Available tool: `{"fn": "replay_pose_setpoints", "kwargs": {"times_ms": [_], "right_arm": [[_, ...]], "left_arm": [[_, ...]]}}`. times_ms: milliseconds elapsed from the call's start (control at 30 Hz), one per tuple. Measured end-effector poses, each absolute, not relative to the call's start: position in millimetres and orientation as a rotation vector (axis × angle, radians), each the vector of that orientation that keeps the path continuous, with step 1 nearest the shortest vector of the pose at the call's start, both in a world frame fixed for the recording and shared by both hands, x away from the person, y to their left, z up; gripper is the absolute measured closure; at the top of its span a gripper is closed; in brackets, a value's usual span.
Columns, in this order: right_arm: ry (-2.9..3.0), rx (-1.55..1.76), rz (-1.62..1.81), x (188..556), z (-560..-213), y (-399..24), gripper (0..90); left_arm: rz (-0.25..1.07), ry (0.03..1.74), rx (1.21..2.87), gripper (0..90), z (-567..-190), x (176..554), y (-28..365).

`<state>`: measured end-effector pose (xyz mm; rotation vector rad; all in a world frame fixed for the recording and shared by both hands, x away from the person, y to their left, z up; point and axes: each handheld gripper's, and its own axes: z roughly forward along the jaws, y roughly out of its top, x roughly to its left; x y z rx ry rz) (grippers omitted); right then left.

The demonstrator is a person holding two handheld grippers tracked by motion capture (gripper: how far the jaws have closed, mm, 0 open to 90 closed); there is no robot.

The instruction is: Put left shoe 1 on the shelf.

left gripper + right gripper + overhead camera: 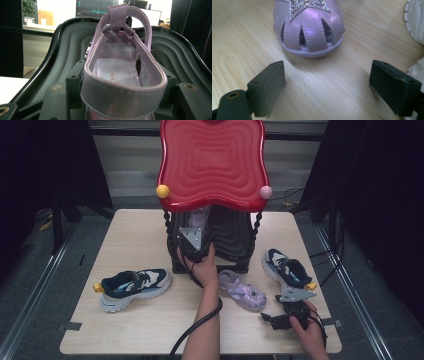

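The desk is lit evenly from above in the high view, while its surroundings are left dark. A glossy sheen is seen on the red shelf top. In the left gripper view, bright windows behind are blown out. In the right gripper view, soft shadows are cast under the purple sandal, and the near jaws are slightly blurred.

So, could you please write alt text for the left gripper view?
A lilac sandal is clamped at its heel strap by the left gripper, toe pointing away, over the ridged black shelf of a shoe rack.
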<state>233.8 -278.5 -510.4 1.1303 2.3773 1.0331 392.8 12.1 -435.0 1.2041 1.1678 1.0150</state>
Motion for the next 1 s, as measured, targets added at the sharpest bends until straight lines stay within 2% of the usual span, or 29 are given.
{"fn": "replay_pose_setpoints", "kwargs": {"times_ms": [1000], "right_arm": [[2.378,1.13,1.033,233.7,-510.3,-278.4,12.6]], "left_arm": [[0.998,1.167,1.286,30.2,-442.7,389.9,5.8]]}}
